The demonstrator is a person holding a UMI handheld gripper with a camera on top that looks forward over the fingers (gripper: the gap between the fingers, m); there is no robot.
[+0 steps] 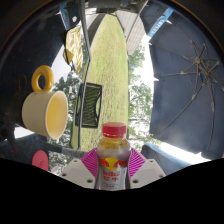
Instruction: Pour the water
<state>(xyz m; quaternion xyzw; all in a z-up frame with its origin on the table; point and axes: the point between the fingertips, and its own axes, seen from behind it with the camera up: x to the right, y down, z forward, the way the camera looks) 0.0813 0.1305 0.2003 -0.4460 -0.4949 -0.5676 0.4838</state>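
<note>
A small clear bottle (113, 160) with a red cap and a yellow and red label holds orange drink. It stands upright between my two pink pads (92, 162), which press on its sides. My gripper (113, 172) is shut on the bottle. A pale yellow cup (45, 113) with a yellow ring handle stands to the left of the bottle and a little beyond it, open at the top. Its inside does not show.
A small red round thing (40, 159) lies left of the fingers. A dark netted panel (89, 104) stands just beyond the bottle. A folded yellow-green umbrella (107, 60) rises behind. A dark open umbrella canopy (190, 80) fills the right side. Trees show in between.
</note>
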